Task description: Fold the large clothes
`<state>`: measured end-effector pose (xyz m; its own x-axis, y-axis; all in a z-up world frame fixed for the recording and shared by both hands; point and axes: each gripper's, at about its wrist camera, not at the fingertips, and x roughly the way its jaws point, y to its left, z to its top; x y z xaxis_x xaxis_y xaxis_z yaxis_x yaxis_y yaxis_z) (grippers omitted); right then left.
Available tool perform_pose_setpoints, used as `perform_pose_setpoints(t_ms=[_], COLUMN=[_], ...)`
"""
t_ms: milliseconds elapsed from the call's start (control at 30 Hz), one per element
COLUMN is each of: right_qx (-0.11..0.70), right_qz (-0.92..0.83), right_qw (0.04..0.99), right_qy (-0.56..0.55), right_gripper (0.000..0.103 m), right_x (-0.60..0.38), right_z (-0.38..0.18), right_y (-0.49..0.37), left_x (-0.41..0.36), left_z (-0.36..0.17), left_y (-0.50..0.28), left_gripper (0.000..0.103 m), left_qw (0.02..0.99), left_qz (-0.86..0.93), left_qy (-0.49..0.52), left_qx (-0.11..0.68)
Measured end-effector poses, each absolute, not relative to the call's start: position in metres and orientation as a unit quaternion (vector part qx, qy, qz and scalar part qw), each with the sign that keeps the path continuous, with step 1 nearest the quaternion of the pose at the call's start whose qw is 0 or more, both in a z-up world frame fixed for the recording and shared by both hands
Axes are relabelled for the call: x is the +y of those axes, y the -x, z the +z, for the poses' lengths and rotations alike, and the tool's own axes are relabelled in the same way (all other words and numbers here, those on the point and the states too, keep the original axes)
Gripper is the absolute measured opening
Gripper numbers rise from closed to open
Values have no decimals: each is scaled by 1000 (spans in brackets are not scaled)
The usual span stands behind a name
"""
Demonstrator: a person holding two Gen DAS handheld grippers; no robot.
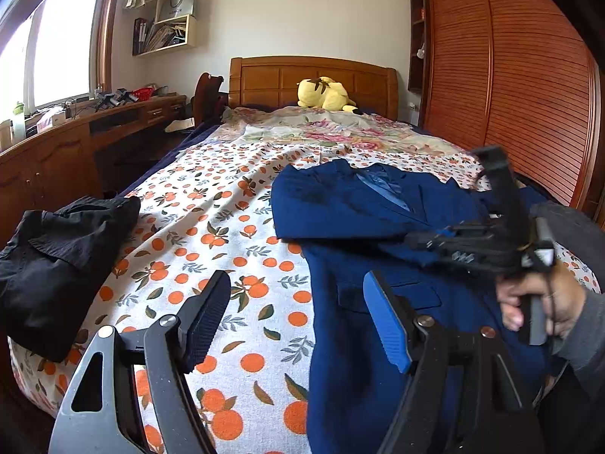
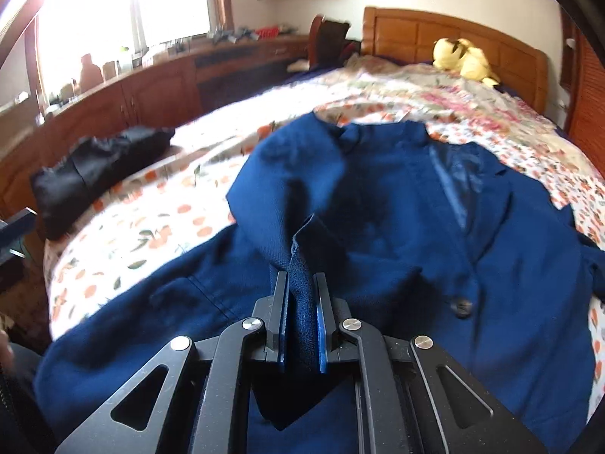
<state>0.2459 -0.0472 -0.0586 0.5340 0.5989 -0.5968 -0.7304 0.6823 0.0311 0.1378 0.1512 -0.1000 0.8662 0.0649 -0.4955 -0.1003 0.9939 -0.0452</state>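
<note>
A dark blue jacket (image 1: 351, 219) lies on the bed, collar toward the headboard; it also fills the right wrist view (image 2: 397, 196). My left gripper (image 1: 298, 317) is open and empty, hovering over the orange-print sheet at the jacket's left edge. My right gripper (image 2: 301, 295) is shut on a fold of the jacket's sleeve fabric (image 2: 302, 265) and holds it raised over the jacket body. The right gripper also shows in the left wrist view (image 1: 472, 246), held by a hand above the jacket's right side.
A folded black garment (image 1: 56, 261) lies at the bed's left edge, also in the right wrist view (image 2: 98, 174). A yellow plush toy (image 1: 325, 94) sits by the wooden headboard (image 1: 272, 79). A wooden desk (image 1: 75, 143) runs along the left, a wardrobe (image 1: 510, 87) on the right.
</note>
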Motion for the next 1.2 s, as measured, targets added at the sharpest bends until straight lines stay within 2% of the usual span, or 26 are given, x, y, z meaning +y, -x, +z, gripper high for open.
perform_pose_setpoints(t_ms=[200,500,933,1200], right_qx=[264,274,224,258], right_qz=[364,361,363,361], right_qw=[889,890,904,894], right_qy=[90,50,40,57], right_gripper=[11,11,11,11], right_x=[-90,-112,-139,-126], right_z=[-54,-83,-74,-97], right_y=[-231,-229,-226,-236], left_x=[139,120,93,98], left_z=[-101,-87,-98,-120], left_y=[-146,-171,-239,-260], left_gripper=[74,74,74,74], left_qw=[964,966,963,963], left_qz=[37,31,3,-15], left_qy=[30,24,15,26], left_qx=[260,257,269,270])
